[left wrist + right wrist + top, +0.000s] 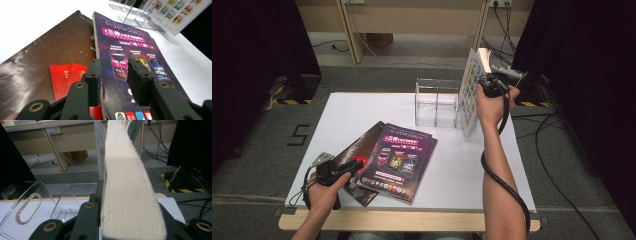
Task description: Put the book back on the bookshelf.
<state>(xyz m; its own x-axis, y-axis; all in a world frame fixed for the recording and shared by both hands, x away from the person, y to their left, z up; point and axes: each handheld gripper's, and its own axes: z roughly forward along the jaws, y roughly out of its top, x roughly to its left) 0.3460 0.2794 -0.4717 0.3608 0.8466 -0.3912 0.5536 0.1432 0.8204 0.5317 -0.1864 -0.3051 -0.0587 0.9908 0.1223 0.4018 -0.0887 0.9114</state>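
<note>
Your white bench (452,175) stands on grey carpet. Your right gripper (490,84) grasps a thick book (470,95); your left gripper (354,167) hovers released over the purple magazine (398,160).

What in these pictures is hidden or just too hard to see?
- Brown booklet, high view: its right part lies under the purple magazine.
- Purple magazine, left gripper view: the lower cover sits behind the left hand-held gripper; the small print is too blurred to read.
- White book, right gripper view: only its page edges face the camera, so the cover is unseen, and it hides the right hand-held gripper jaws.
</note>
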